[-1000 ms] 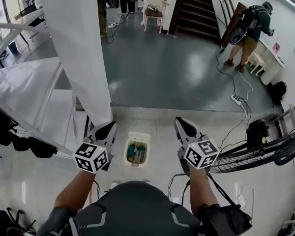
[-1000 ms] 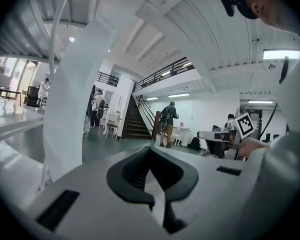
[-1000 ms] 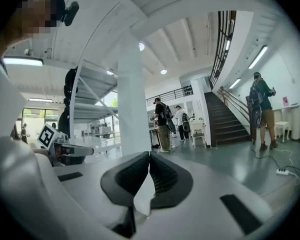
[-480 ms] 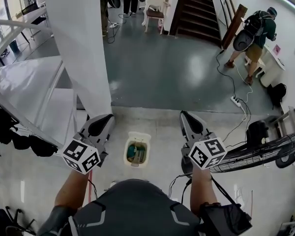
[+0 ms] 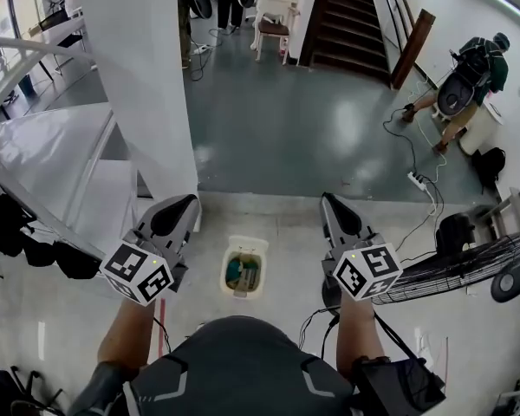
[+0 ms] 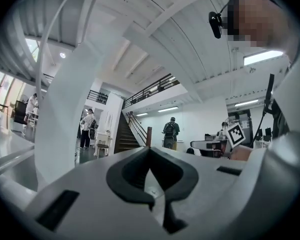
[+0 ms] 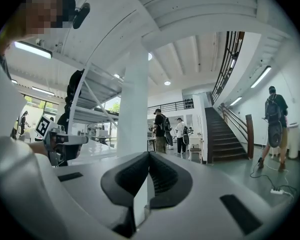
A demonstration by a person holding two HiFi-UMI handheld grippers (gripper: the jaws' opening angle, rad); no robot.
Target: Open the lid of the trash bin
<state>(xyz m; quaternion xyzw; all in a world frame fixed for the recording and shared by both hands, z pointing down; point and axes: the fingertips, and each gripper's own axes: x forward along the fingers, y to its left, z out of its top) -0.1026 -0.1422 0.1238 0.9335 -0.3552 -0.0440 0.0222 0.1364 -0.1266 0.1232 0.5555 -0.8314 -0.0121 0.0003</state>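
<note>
Cream plastic is forming the one trash bin (image 5: 243, 244), which is standing on the pale floor (image 5: 277, 219) just ahead of the person's torso. Its mouth is showing uncovered to the head view, and it is holding a small heap of rubbish, teal-blue and yellowish-green; the pieces are too small to name.

Two tongs are hovering level, one on each side of the bin and well apart from it. The left tongs (image 5: 184, 204) are sitting to the bin's left and the right tongs (image 5: 331, 202) to its right. Both are clenched, their dark pads meeting with nothing between them. Each is carrying one marker cube, the left cube (image 5: 139, 271) and the right cube (image 5: 368, 271), two in all.

Beyond the bin one white pillar (image 5: 147, 85) is rising to the left and one dark staircase (image 5: 347, 16) is climbing farther back. To the bin's right one wire-caged fan (image 5: 451, 271) is lying low, one white power strip (image 5: 416, 178) is lying farther off, and one person with a backpack (image 5: 472, 68) is bending well beyond.
</note>
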